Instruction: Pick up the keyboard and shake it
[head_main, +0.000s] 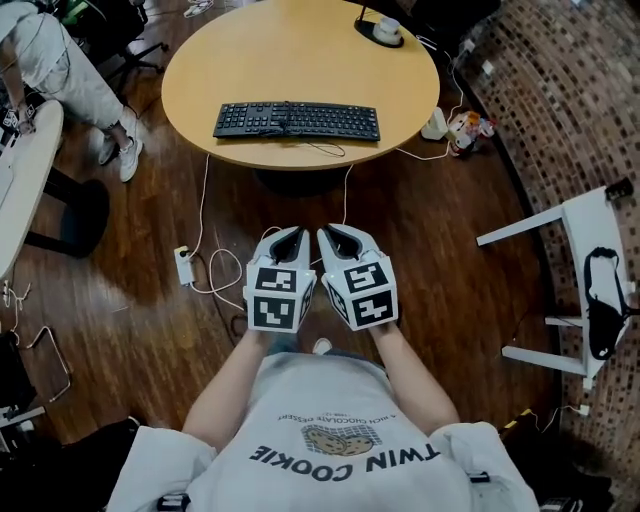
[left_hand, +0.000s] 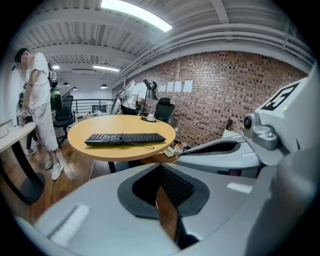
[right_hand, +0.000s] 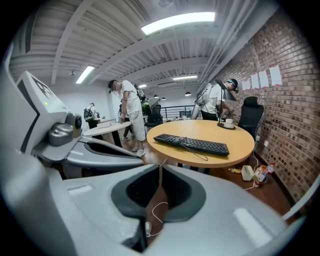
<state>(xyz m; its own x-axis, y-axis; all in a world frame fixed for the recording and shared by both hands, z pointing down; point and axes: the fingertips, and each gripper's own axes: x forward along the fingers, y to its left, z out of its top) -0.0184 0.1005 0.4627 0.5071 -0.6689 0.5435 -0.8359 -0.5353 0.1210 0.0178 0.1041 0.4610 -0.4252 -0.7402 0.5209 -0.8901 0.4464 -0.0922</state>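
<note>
While both claws hang side by side over the wooden floor (head_main: 450, 250), short of the table, I read the left gripper (head_main: 292, 234) as closed, jaws pressed together with nothing between them, and the right gripper (head_main: 336, 232) just beside it the same, closed and empty. Ahead of them and well apart from either stands the round table (head_main: 300, 60), where the black keyboard (head_main: 297, 121) lies flat near the front edge, its thin cable (head_main: 325, 150) looping on the tabletop. A cup (head_main: 386, 30) sits at the far edge, and a white power strip (head_main: 183, 266) lies on the floor to my left
</note>
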